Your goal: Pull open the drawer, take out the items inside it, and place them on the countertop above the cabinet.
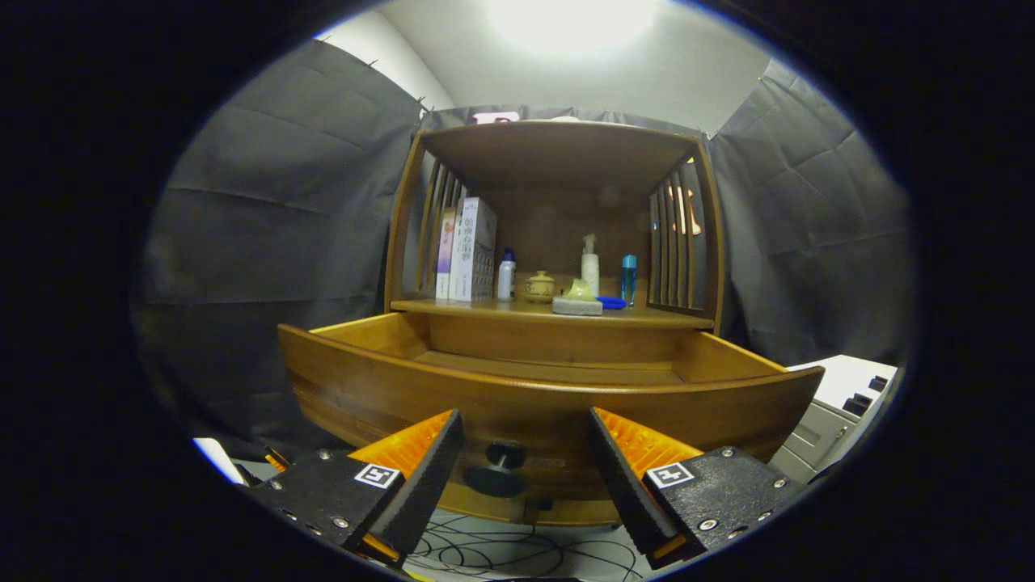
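Bright ceiling glare; dim booth; fisheye-bowed edges.

The tool [525, 469] is level, its fingers [424, 477] spread wide (gripping nothing).

brown wooden drawer [550, 400], black knob [500, 469], blue bottle [628, 277]

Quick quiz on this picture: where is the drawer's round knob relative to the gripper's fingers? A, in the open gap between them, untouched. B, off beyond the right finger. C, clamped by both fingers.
A: the knob on the pulled-out drawer sits in the gap of the open gripper, neither finger touching it.
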`<state>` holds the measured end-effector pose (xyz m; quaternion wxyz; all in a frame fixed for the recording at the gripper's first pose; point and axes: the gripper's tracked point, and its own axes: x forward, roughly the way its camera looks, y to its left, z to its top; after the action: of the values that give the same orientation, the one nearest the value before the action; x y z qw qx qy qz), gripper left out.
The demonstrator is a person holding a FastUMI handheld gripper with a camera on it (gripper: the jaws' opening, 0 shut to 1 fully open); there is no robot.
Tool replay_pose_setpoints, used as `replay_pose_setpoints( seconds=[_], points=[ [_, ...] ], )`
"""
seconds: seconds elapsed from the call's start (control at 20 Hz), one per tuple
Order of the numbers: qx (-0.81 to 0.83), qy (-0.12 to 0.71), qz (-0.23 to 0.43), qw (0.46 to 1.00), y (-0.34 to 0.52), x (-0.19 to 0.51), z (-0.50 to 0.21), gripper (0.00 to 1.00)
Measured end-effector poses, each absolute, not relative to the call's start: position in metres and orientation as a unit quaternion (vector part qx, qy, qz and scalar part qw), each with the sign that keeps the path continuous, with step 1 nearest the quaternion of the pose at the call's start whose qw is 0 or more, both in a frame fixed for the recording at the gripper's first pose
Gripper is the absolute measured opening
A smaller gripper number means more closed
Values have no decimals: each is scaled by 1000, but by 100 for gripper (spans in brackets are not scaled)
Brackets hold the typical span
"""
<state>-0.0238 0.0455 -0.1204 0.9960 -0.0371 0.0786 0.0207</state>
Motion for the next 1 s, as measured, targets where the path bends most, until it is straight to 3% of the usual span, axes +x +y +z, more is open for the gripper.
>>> replay_pose_setpoints(
  seconds=[0.55, 1.0],
  points=[
    [-24, 83, -43, 995, 34, -6, -119, 95],
    [-34, 80, -34, 996, 30, 37, -117, 96]
  ],
)
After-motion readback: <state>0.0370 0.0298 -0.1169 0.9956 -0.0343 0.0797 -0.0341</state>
